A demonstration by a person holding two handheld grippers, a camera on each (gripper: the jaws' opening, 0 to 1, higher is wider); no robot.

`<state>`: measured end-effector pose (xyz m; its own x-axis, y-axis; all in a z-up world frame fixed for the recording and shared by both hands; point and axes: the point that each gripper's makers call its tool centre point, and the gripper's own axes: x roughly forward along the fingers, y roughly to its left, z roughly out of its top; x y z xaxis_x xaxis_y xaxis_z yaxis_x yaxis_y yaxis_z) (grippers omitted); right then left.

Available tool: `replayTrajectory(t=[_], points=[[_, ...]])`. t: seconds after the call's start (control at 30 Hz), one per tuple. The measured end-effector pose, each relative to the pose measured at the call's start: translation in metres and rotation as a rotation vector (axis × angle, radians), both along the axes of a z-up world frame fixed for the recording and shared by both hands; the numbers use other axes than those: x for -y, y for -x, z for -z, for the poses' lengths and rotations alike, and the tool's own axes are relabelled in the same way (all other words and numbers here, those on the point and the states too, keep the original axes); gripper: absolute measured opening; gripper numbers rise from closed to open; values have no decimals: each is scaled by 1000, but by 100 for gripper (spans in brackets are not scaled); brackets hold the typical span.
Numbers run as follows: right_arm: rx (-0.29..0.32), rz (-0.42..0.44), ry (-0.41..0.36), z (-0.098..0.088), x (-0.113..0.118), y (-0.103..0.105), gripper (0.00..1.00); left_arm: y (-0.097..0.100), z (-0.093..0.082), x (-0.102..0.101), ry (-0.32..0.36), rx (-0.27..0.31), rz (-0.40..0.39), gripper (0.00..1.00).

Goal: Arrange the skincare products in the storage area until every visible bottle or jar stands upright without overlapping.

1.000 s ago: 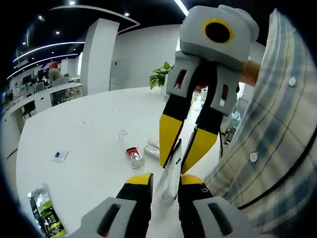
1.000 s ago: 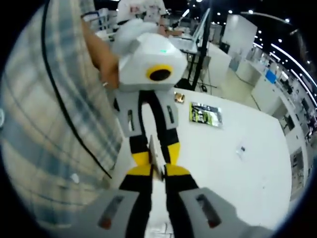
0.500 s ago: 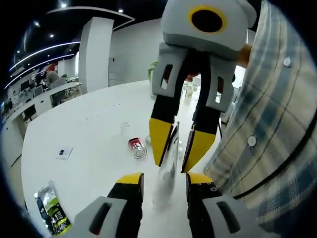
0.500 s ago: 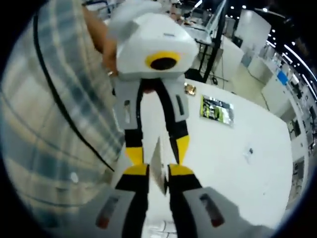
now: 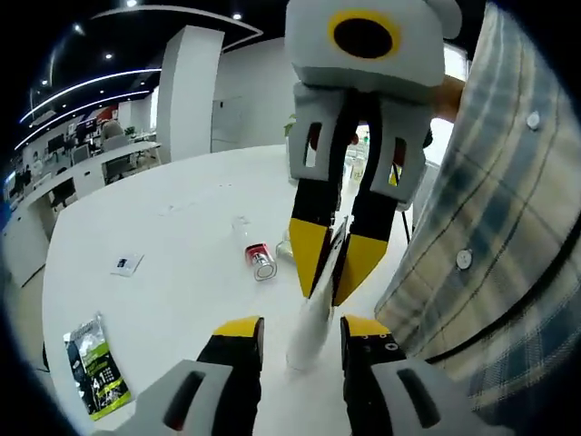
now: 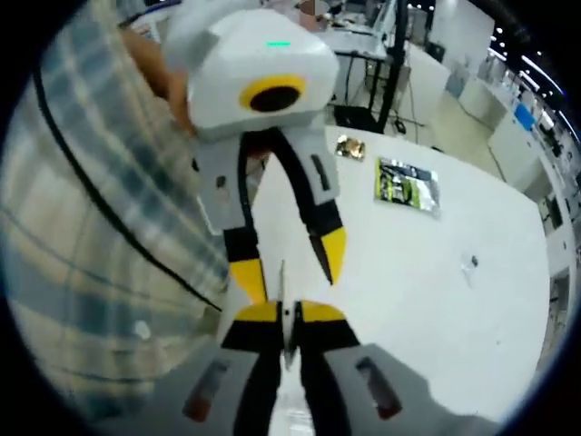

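My right tongs [image 6: 283, 320] are clamped on the thin flat end of a pale, translucent squeeze tube [image 5: 311, 313]; in the left gripper view those same right tongs [image 5: 329, 272] come down from above with their yellow tips pinching the tube's upper end. My left tongs [image 5: 297, 338] stand apart on either side of the tube's lower, wider end, and I cannot tell whether their pads touch it. In the right gripper view the left tongs [image 6: 289, 268] hang from above with their yellow tips spread wide. The tube is held in the air above the round white table [image 5: 172, 263]. On the table beyond it lies a small cylindrical bottle with a red band [image 5: 260, 262] on its side, with a clear item just behind it, too blurred to identify. Farther out lie a small white card [image 5: 127, 264] and a green-and-black flat packet [image 5: 95, 365]. My plaid shirt [image 5: 495, 236] is beside the tongs.
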<state>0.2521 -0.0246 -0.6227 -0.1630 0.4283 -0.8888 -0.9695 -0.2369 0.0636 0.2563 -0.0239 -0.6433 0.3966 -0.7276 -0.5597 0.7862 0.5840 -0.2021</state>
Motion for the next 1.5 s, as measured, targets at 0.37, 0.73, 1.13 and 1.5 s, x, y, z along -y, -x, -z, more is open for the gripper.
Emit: replayTrajectory(t=[0.37,0.73,1.13,1.5], points=[[7,34,-13,-14,-2,-24,3,-2,-1,-12,7,-3,-59,33],[55,59,-14,-29,1,-74,3,-4,-4,-28,-2,4,-99,33],[101,68,40,-30,14,-127,3,-2,-6,-40,-9,8,-143,33],[113,110,84,-21,34,-168,3,-1,-2,-50,-27,3,-167,33]])
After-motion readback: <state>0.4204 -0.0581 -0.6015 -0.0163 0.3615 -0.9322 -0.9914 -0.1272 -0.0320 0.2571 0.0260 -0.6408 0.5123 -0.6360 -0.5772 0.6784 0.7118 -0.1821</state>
